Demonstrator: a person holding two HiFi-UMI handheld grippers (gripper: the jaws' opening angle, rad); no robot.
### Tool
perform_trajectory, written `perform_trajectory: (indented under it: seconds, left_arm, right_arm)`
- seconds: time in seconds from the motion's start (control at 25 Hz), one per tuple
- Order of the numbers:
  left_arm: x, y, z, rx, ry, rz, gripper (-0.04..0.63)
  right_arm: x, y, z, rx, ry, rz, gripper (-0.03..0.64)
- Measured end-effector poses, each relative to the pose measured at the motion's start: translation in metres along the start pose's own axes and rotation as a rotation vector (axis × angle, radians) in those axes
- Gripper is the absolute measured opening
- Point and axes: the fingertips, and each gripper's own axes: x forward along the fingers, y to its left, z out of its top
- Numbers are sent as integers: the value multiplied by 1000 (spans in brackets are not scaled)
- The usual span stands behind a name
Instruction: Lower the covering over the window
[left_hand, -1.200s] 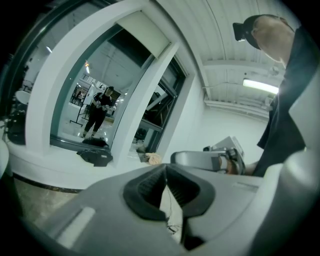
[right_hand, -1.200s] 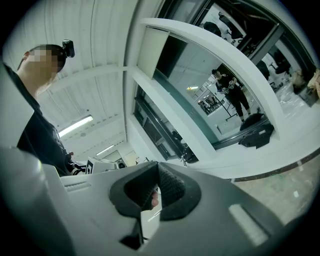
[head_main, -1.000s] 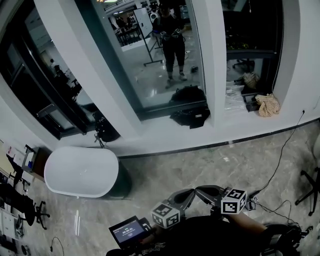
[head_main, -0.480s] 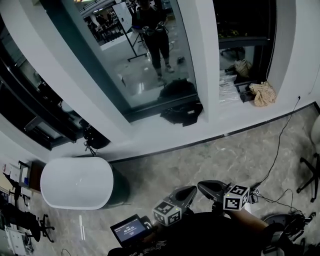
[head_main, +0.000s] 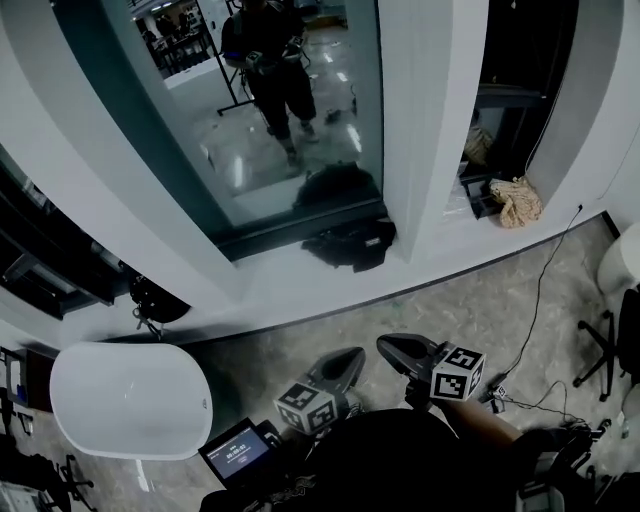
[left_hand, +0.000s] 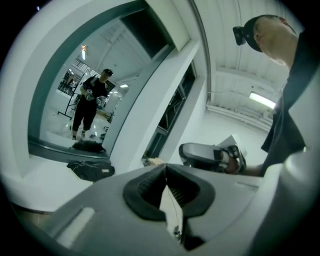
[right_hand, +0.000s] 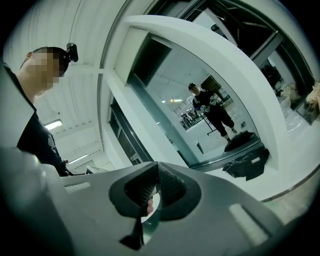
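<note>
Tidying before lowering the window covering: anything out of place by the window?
Yes. A dark bundle lies slumped on the white ledge right below the window, and a crumpled beige cloth sits by the next opening to the right. A loose cable trails across the floor.

Nothing legible; the writing on the small screen (head_main: 238, 450) is too tiny

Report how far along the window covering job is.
Done: nothing; the tall reflective glass window is bare, no covering lowered over it. In hand: nothing; the left tool and right tool are both shut and empty, short of the white sill. Left: find the covering's control and lower it.
</note>
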Motion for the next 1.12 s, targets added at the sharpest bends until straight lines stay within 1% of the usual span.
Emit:
perform_trajectory:
  seconds: [0.12,0.2,0.32,0.44,0.56,0.64,0.72,0.92,1.0,1.12]
  left_arm:
    - [0,39,9,-54,-5,33,2]
    - [4,59,12,-73,-4,46,2]
    - [19,79,17,-94,10,55,2]
    - [44,98,27,-89,19,65,2]
    - [82,117,47,-58,7,91,2]
    - [110,125,65,-49,-8,117,2]
    - [141,128,87,-38,-35,137,2]
    - [221,142,156,84,-133,172,3]
    - [250,148,183,123,-182,185,3]
    - [287,151,220,171,-240,167,3]
  right_arm:
    - [29,-12,15,1,-8,-9,5]
    - [40,-23,22,-2,-4,-19,5]
    - [48,-51,32,25,-9,-49,5]
    - [50,-80,46,50,-23,-52,5]
    - [54,-114,66,59,-5,-36,5]
    - [55,-137,82,61,12,-9,5]
    - [53,-157,102,36,34,22,5]
    - [51,-203,150,-124,73,91,5]
    - [47,-221,163,-145,79,104,6]
    - [38,-245,177,-153,83,100,5]
